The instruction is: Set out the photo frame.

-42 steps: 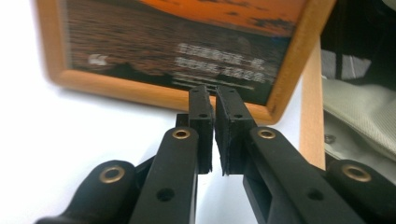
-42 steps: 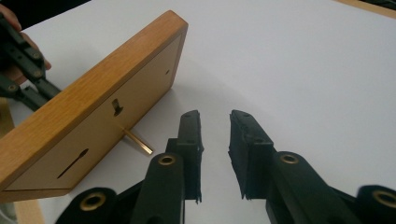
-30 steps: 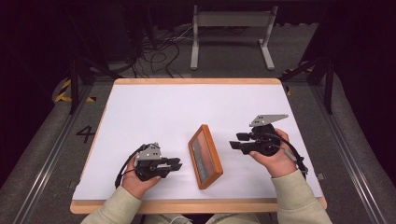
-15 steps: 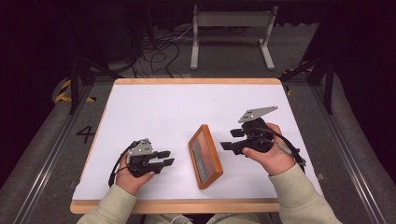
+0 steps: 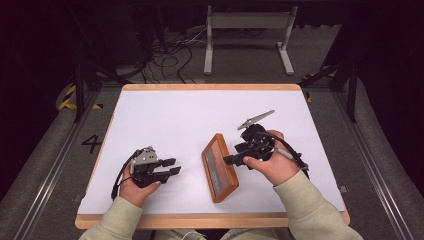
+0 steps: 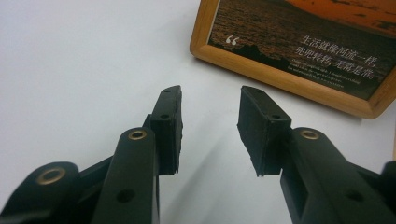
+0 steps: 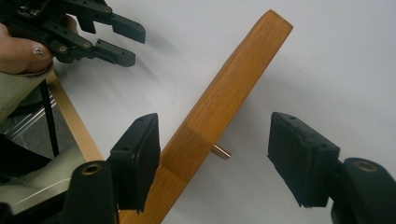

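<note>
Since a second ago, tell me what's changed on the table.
The right gripper slid left up to the wooden picture frame, jaws opening to straddle its edge, pads apart from it. The left gripper drew back left, jaws opening, nothing between them. The frame and the table stayed put.

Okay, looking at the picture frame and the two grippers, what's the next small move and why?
Probably draw the right gripper back off the wooden picture frame. Its jaws have just been opening and now straddle the frame's edge with a gap on the far side, so nothing is clamped. The frame rests on the white table, and the left gripper is open and apart from it.
</note>
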Demonstrator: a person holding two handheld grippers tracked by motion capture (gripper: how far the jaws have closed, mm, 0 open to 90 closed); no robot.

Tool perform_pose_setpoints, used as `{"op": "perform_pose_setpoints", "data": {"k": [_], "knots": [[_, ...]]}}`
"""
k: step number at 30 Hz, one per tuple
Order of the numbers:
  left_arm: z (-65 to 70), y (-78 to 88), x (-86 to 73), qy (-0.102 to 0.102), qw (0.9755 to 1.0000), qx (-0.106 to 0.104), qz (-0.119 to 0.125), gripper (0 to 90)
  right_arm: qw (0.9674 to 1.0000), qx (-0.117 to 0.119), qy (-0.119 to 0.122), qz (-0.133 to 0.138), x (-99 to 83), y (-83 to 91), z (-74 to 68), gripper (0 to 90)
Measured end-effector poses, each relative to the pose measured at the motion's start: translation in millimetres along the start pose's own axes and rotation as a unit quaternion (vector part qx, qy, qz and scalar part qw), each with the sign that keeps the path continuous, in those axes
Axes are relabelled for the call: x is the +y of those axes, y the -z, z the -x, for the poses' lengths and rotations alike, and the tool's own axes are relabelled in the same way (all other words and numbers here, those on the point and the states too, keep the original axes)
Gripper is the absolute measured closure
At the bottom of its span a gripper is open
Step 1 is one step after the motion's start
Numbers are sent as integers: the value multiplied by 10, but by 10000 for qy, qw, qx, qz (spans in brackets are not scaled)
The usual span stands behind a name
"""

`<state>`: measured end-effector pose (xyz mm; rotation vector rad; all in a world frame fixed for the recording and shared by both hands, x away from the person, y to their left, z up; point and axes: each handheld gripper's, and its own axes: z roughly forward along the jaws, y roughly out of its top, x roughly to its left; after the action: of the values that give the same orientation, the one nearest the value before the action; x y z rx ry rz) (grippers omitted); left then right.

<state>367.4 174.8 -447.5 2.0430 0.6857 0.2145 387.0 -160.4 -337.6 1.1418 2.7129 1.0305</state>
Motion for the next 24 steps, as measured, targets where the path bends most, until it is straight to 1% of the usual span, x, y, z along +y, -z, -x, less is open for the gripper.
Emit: {"op": "perform_pose_setpoints", "data": {"k": [3,7,9,13,15,16,18,22,24], "knots": [[0,-10,-4,-6,10000,11,-9,602,10000,69,-58,-43,9,-93,-6,325],[-5,-7,-8,8,10000,8,-29,600,9998,93,-89,-152,15,-219,-25,327],[-6,-8,-10,12,10000,1,-19,599,9995,90,-117,-262,18,-289,-37,340],[-7,-14,-11,14,10000,-15,-40,599,9989,60,-130,-440,21,-366,-60,360],[-5,-29,-10,-7,10000,-8,-58,598,9985,73,-147,-524,20,-396,-75,397],[-5,-29,-10,-7,10000,-8,-58,598,9985,73,-147,-524,20,-396,-75,397],[1,-34,-11,-18,10000,-6,-59,598,9984,81,-182,-536,12,-419,-94,432],[-5,-26,-12,-14,10000,-7,-50,598,9974,20,-118,-713,-1,-464,-122,506],[-4,-27,-12,-15,10000,-8,-52,598,9971,17,-86,-756,-9,-478,-122,519]]}}
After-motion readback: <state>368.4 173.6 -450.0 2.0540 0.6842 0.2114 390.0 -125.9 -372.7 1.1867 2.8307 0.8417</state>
